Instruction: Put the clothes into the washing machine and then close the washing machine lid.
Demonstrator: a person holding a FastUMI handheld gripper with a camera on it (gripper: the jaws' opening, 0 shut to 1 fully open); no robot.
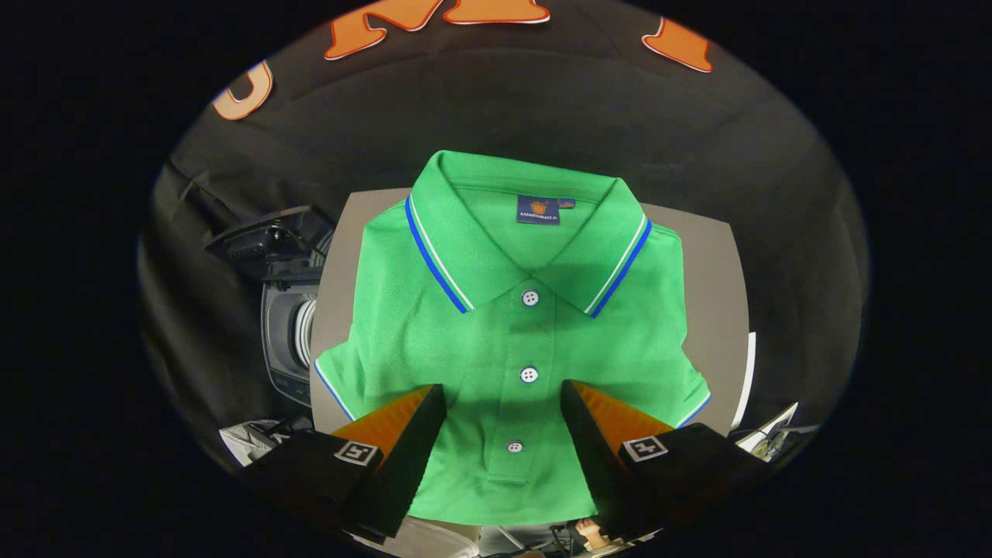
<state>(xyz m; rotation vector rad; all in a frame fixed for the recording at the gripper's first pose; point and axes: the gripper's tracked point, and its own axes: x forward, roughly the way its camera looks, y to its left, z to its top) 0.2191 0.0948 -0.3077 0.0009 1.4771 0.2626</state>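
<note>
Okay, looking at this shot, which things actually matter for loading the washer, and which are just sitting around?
For the job:
- green polo shirt, folded flat on the grey table
- gripper, fingers open, poised over the shirt's lower placket
- washing machine, beside the table, lid up

Just lying about:
- white clutter low beside the machine
- white items past the table's other side

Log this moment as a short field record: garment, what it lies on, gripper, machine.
garment: green polo shirt, folded, collar away from the gripper, buttons up
surface: grey board under the shirt
gripper: gripper open, fingers spread above the shirt's lower placket, shirt between them, not gripped
machine: washing machine to the left of the board, lid raised
task state: shirt not yet picked up
</note>
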